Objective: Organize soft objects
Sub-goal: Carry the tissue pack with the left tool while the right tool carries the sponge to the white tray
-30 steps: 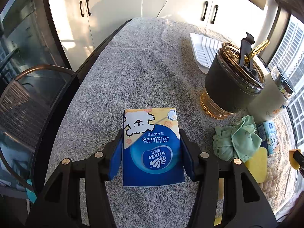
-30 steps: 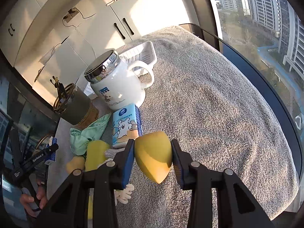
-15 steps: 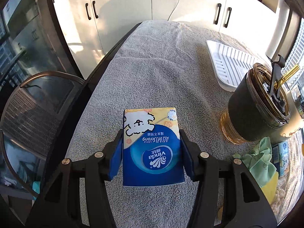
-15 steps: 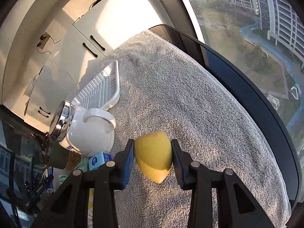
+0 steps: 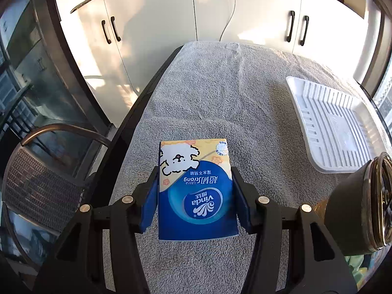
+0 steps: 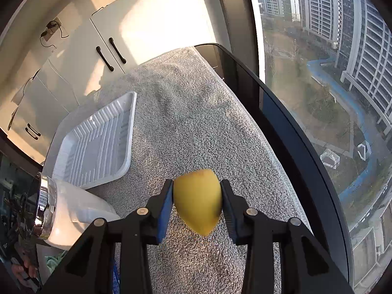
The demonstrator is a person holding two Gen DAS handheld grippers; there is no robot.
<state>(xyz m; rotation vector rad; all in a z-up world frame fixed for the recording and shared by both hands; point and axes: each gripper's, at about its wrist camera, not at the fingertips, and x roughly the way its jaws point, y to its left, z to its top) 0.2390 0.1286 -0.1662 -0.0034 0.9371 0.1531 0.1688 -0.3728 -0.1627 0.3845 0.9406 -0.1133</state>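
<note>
My left gripper (image 5: 194, 186) is shut on a blue and yellow Vinda tissue pack (image 5: 196, 191) and holds it above the grey towel-covered table (image 5: 215, 103). My right gripper (image 6: 197, 196) is shut on a yellow teardrop-shaped sponge (image 6: 197, 205), held above the towel (image 6: 196, 127). A white ribbed tray (image 5: 335, 125) lies empty at the right in the left wrist view; in the right wrist view the tray (image 6: 98, 144) lies ahead to the left.
A dark amber-glass cup (image 5: 362, 210) stands at the right edge of the left wrist view. A white lidded mug (image 6: 61, 210) stands at the lower left of the right wrist view. White cabinets (image 5: 171, 24) stand beyond the table. A chair (image 5: 44, 186) is at the left.
Both grippers have moved forward along the table with their loads. The cloth, sponges and small pack have dropped out of view, and the white tray is now much nearer in both views.
</note>
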